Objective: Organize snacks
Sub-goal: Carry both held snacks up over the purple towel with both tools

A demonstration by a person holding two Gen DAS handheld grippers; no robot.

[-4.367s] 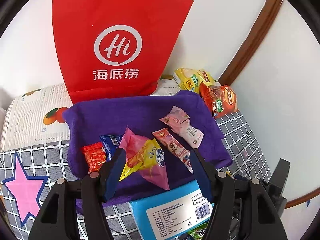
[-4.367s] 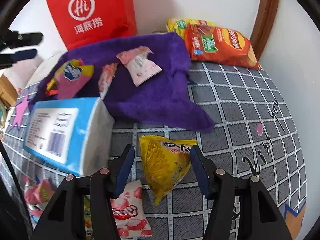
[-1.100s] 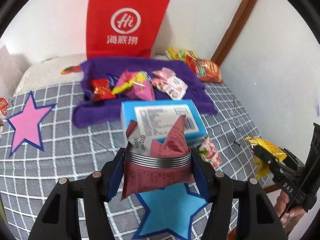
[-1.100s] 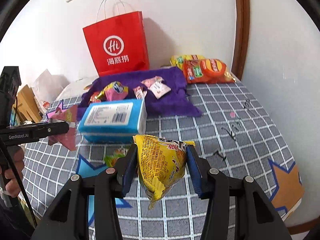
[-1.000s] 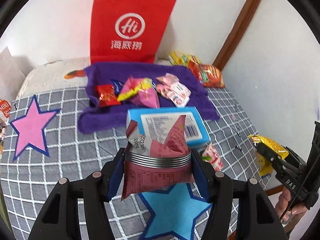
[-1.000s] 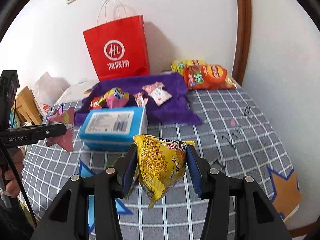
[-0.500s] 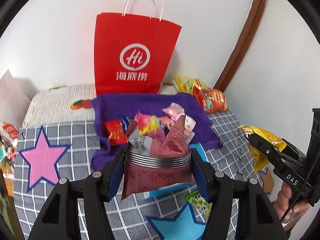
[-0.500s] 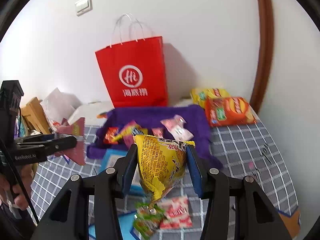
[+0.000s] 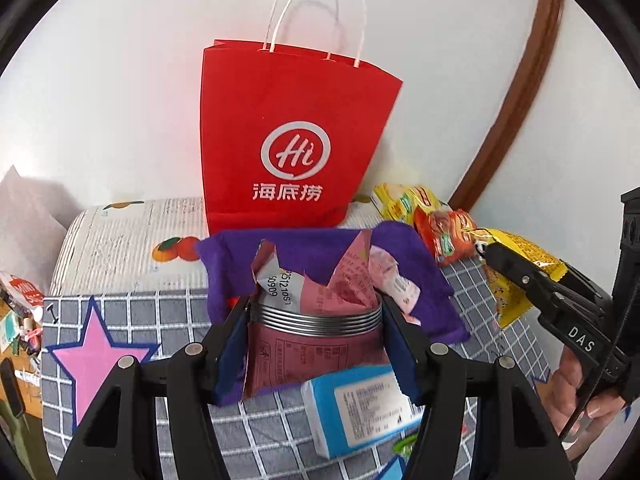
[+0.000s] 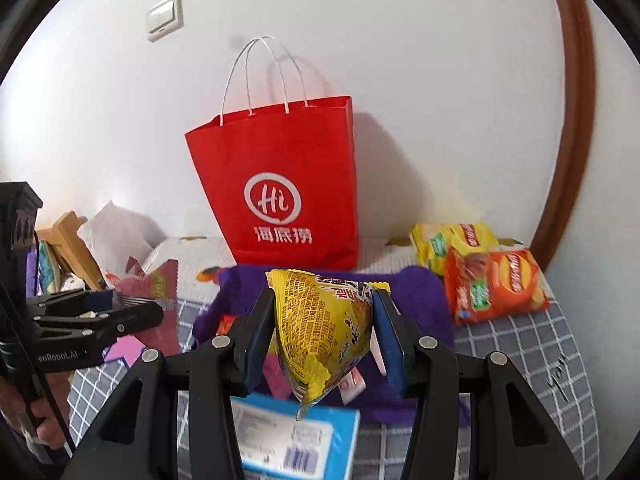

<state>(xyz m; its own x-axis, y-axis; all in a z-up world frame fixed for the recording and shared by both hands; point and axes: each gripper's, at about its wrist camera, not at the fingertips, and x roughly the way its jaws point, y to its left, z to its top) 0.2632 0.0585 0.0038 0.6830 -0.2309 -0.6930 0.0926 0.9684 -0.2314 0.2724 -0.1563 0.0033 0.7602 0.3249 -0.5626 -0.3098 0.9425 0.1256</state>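
Observation:
My left gripper (image 9: 316,320) is shut on a dark pink snack packet (image 9: 316,316) with silver ridges, held in the air in front of the purple cloth (image 9: 312,246). My right gripper (image 10: 324,320) is shut on a yellow snack bag (image 10: 320,328), also lifted. Each gripper shows in the other's view: the right gripper (image 9: 520,276) with its yellow bag at the right edge, the left gripper (image 10: 132,304) with the pink packet (image 10: 160,284) at the left. A red paper bag (image 9: 292,140) with white handles stands open against the wall behind the cloth.
A blue tissue pack (image 9: 360,408) lies on the grey grid mat (image 9: 120,308) below the grippers. Orange and yellow chip bags (image 10: 488,284) sit at the back right by the wooden trim. Small sweets lie on the purple cloth (image 10: 416,292). Clutter lines the left edge.
Both grippers have risen and moved toward the red bag with their packets held. The bag now looks larger and its handles show; the tissue pack has dropped low in both views.

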